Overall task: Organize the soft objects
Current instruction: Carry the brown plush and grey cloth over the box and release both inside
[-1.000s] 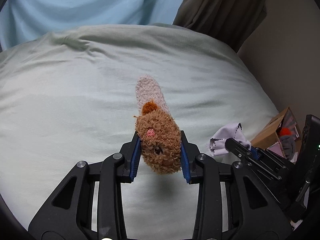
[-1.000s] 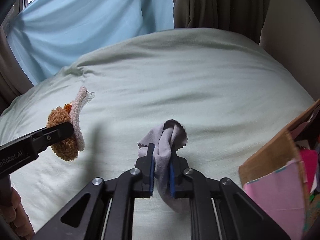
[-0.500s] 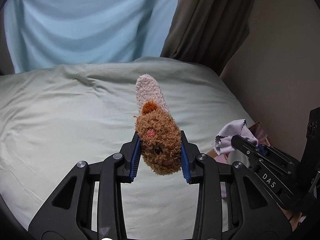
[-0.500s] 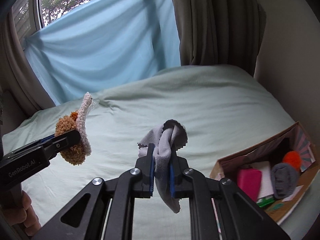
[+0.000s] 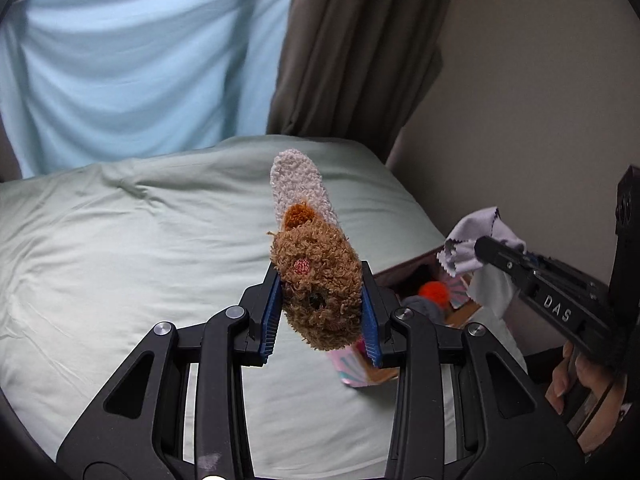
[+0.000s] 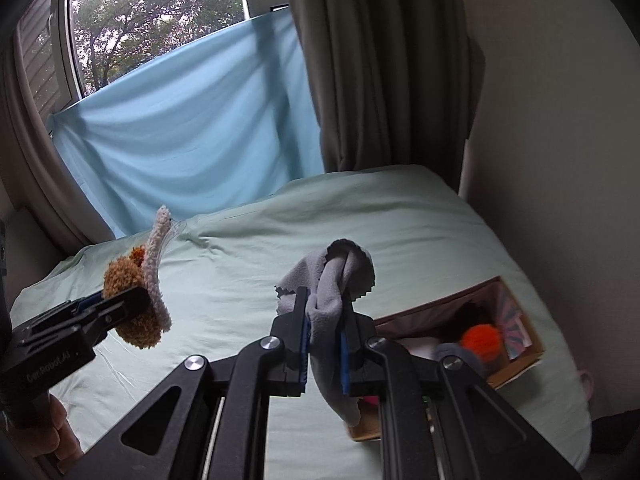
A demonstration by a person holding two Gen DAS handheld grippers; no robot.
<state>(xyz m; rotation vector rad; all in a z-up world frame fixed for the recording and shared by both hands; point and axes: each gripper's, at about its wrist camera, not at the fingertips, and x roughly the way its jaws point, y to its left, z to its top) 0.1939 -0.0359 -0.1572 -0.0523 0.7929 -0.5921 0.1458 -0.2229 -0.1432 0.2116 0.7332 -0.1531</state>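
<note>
The room is dim, with soft daylight that comes from the window [image 6: 160, 28] at the upper left of the right wrist view. The glass there is bright, almost washed out. Shadows on the bed sheet [image 5: 120, 260] are weak. Both pictures curve strongly and turn black at the corners, with slight blur.

A fuzzy brown plush toy [image 5: 320, 296] with a small orange tuft and a long pale knitted strip standing up behind it hangs in the air above the pale green bed, pinched at its sides between blue pads. A thin grey cloth [image 6: 332, 300] with a zigzag-cut edge (bunched into a loop at the top, its tail drooping below) is likewise clamped and held aloft to the toy's right. Beneath it lies an open cardboard box [image 6: 520, 368] holding an orange pompom and other soft items.
</note>
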